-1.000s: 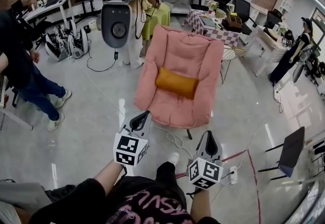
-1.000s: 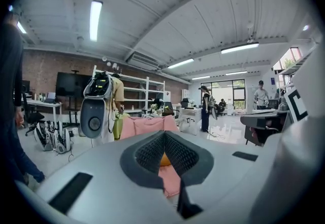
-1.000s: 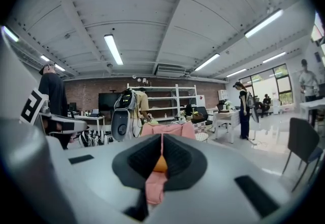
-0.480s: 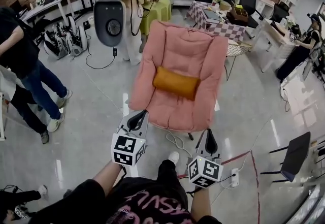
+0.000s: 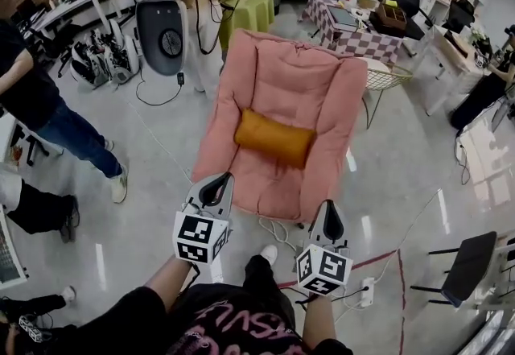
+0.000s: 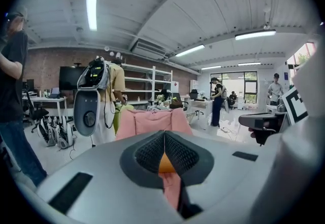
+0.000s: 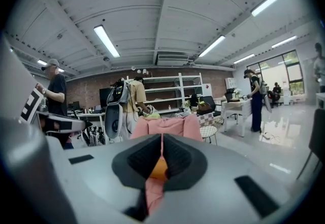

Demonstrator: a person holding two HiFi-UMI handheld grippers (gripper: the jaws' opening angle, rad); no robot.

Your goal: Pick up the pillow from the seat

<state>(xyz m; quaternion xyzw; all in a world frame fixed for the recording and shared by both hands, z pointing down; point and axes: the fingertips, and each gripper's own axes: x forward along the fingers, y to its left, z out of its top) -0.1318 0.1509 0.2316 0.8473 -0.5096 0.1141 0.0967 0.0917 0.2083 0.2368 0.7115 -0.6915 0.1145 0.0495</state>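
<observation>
The orange, bolster-shaped fabric pillow (image 5: 273,138) lies on the pink padded armchair (image 5: 294,76), where the backrest meets the seat. It is well ahead of us and nothing touches it.

The armchair stands on the pale glossy floor (image 5: 153,184) with its open front towards us, so we judge the way to the pillow runs straight in over the seat's front edge. The pillow's long axis goes across the chair from side to side. It is slightly skewed, with the right end a little nearer to us than the left. It sits roughly midway between the lines of our two tools.

The left gripper (image 5: 217,179) is just short of the seat's front left corner and the right gripper (image 5: 327,205) is off the front right corner. Neither is clearly the closer one, though the left may be a shade nearer its end of the pillow. Both point forward at the chair, and both have their fingers pressed together with nothing held. We think they must spread before any grasp.

In the gripper views the dark ribbed fingers cover almost all of the pillow, leaving only a thin orange sliver in the gap above a strip of pink. From the head view we cannot see the pillow's underside, how deep it sinks into the cushion, or whether it lies loose. The armchair's legs are mostly hidden beneath the seat, beside a white cable (image 5: 278,229) on the floor.
</observation>
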